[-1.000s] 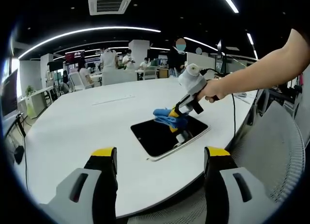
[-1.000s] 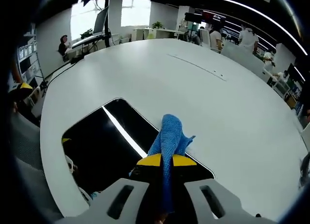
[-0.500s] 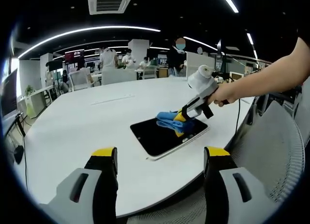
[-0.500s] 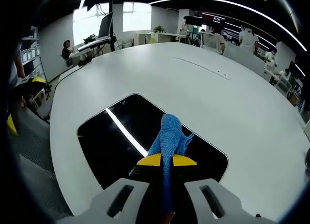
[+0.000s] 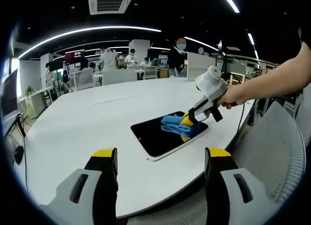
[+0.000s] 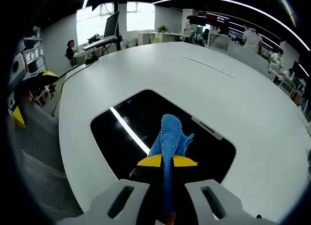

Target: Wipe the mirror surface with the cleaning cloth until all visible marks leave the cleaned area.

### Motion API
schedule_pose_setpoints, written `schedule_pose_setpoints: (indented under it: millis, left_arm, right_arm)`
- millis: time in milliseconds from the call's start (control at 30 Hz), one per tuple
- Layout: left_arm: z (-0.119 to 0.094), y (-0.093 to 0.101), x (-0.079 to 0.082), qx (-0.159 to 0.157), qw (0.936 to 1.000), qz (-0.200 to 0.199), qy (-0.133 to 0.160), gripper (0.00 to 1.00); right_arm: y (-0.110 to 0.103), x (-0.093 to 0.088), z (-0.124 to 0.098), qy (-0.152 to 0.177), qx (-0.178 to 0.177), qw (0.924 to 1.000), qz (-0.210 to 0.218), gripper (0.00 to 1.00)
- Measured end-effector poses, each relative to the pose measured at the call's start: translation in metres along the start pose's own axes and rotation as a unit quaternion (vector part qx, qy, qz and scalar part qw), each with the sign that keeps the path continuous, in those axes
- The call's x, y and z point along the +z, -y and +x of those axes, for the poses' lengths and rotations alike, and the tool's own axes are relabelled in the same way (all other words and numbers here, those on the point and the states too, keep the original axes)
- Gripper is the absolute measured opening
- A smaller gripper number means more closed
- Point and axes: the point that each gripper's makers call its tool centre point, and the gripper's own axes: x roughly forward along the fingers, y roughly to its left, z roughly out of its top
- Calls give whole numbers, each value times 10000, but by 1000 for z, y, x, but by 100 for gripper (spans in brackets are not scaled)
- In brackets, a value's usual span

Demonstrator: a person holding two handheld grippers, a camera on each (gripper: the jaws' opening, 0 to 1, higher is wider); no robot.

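No writing is legible. My right gripper (image 6: 167,160), jaws clamped on the blue cloth (image 6: 170,137), presses it on the mirror (image 6: 121,137) mid-bench (image 5: 73,128). My left gripper (image 5: 160,159), jaws wide and empty, hangs at the mirror's 6 o'clock.

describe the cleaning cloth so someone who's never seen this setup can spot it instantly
Start at the big white oval table. Near its edge lies a dark, glossy rectangular mirror with rounded corners. The cleaning cloth is the bright blue knitted bunch on that mirror, pinched in the right tongs with yellow tips; it is the only blue thing on the tabletop.
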Motion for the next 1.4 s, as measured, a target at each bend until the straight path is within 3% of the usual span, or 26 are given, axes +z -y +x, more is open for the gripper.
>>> schedule_pose_setpoints:
  millis: [867, 1400]
  left_arm:
    - [0, 2, -2, -9, 10000, 3, 1, 71]
    - [0, 3, -4, -29, 10000, -4, -61, 71]
  right_arm:
    - [-39, -22, -24, -93, 225, 9994, -258, 0]
    - [-42, -25, -27, -79, 253, 9993, -278, 0]
